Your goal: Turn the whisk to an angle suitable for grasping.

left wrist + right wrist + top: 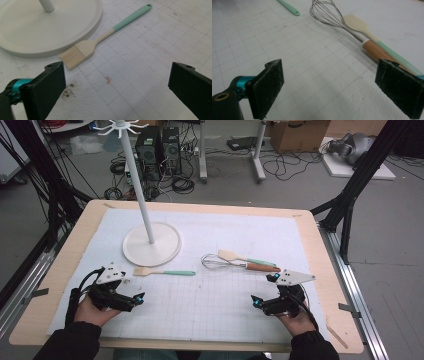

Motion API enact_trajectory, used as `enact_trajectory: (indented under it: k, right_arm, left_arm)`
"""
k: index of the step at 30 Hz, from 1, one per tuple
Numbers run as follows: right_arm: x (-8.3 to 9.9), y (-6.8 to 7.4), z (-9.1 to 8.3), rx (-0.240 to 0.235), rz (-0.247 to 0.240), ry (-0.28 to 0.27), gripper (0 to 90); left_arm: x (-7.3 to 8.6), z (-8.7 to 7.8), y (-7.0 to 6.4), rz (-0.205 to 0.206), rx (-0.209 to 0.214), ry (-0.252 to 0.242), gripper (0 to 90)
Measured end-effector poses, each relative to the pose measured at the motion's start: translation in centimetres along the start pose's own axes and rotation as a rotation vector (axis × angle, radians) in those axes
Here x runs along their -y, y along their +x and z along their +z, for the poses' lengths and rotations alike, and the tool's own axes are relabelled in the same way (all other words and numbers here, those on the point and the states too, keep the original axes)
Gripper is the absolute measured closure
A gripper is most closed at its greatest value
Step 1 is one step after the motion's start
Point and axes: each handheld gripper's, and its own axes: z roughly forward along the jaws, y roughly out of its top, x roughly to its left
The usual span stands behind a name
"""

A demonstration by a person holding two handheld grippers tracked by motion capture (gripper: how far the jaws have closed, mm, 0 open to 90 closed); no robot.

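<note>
My left tool (134, 299) sits spread low left, aimed at brush (82, 50); right tool (260, 302) spread low right, probably lining up whisk (342, 23) handle.

**Count on the bench**

One pastry brush (164, 272) with a mint handle. One wire whisk (240, 265) with a wooden handle. One spatula (245, 258), cream blade and mint handle. That makes three utensils. One white stand (151, 243), a single pole on a round base. One gridded mat (210, 305). Two handheld grippers: left gripper (138, 300), right gripper (256, 302).
</note>
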Motion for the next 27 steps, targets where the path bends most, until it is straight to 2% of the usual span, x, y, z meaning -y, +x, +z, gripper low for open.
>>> enact_trajectory:
  k: [11, 12, 13, 14, 15, 17, 19, 21, 22, 23, 24, 27]
  right_arm:
    - [-0.4, -0.8, -0.6, 0.008, 0.012, -0.023, 7.2]
    - [-0.7, -1.2, -0.7, 0.004, 0.003, -0.016, 17.1]
    - [-0.7, -1.2, -0.7, 0.004, 0.003, -0.016, 17.1]
    - [-0.9, -1.4, -0.9, -0.012, -0.005, -0.010, 24.9]
    - [-1.1, -1.7, -0.9, -0.029, -0.009, 0.000, 28.7]
    - [-1.5, -2.3, -0.7, -0.028, -0.005, 0.032, 32.2]
    - [-1.9, -3.1, -0.5, -0.058, 0.002, 0.055, 41.9]
    - [-2.3, -3.7, -0.4, -0.056, -0.008, 0.073, 50.2]
    - [-2.9, -4.3, -0.2, -0.057, -0.007, 0.105, 57.4]
    - [-2.9, -4.3, -0.2, -0.057, -0.007, 0.105, 57.4]
    - [-3.3, -4.5, -0.1, -0.057, -0.011, 0.117, 64.2]
    - [-4.5, -5.2, 0.1, -0.050, -0.036, 0.154, 76.7]
  left_arm:
    - [0.2, -0.1, 0.1, -0.006, -0.005, 0.000, 1.7]
    - [0.2, -0.1, 0.1, -0.007, -0.006, -0.002, 1.7]
    - [0.2, -0.1, 0.0, -0.008, -0.008, -0.001, 1.7]
    - [0.2, -0.2, 0.1, -0.008, -0.007, -0.002, 1.7]
    - [0.2, -0.2, 0.1, -0.008, -0.009, -0.003, 1.7]
    - [0.2, -0.2, 0.1, -0.008, -0.010, -0.005, 1.7]
    - [0.1, -0.2, 0.1, -0.009, -0.010, -0.007, 1.7]
    - [0.1, -0.3, 0.2, -0.009, -0.012, -0.009, 1.7]
    - [0.1, -0.3, 0.2, -0.012, -0.014, -0.010, 1.7]
    - [0.1, -0.3, 0.2, -0.012, -0.015, -0.012, 1.7]
    - [0.1, -0.3, 0.2, -0.014, -0.015, -0.013, 1.7]
    - [0.1, -0.3, 0.2, -0.014, -0.017, -0.015, 1.7]
